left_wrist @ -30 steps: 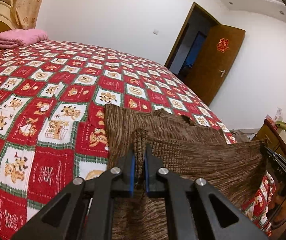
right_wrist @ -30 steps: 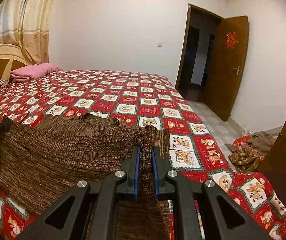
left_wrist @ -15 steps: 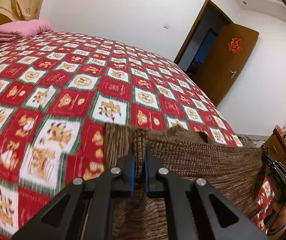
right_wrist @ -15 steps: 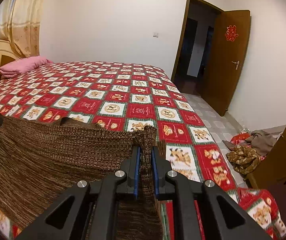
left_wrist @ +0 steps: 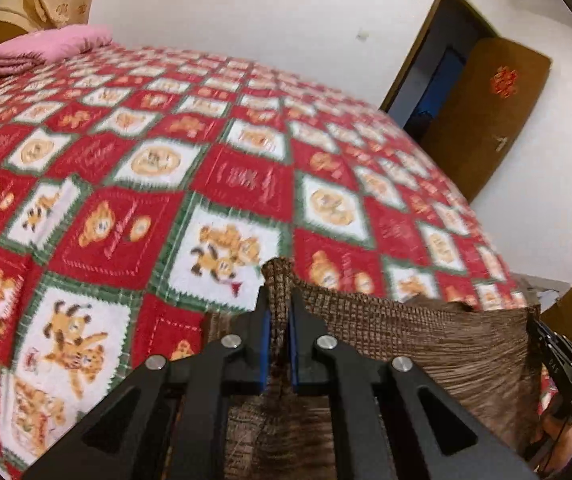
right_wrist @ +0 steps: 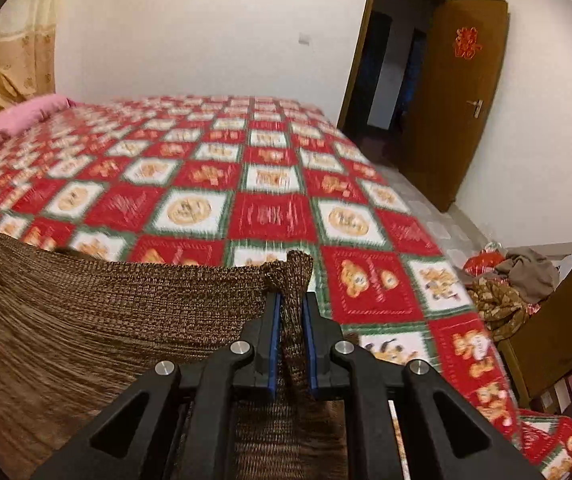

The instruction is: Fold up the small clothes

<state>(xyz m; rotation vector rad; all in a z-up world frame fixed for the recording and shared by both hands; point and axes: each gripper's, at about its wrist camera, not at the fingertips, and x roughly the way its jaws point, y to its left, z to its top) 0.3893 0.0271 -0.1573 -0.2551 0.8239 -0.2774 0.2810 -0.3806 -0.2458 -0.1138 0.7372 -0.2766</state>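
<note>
Knitwear hangs taut between the two tools: a brown, coarse-knit woollen garment [left_wrist: 445,344] stretched just above the near edge of the bed. On the left, the black two-finger left gripper [left_wrist: 278,320] is clenched on one top corner, a tuft of knit poking up between its blue pads. On the right, the matching right gripper [right_wrist: 291,316] is clamped on the other corner in the same way. The step in hand looks like carrying the held edge forward over the bed to lay a fold. To do it well, both hands should travel level and together, keeping the top edge straight and lightly tensioned so the knit neither sags nor skews, and let go only once the cloth lies flat. The red, white and green patchwork bedspread with bear pictures [left_wrist: 134,208] covers the bed. A folded pink blanket [left_wrist: 42,46] sits at the far left, a brown wooden door [right_wrist: 453,96] stands open at the right, and a heap of clothes [right_wrist: 509,280] lies on the floor.
</note>
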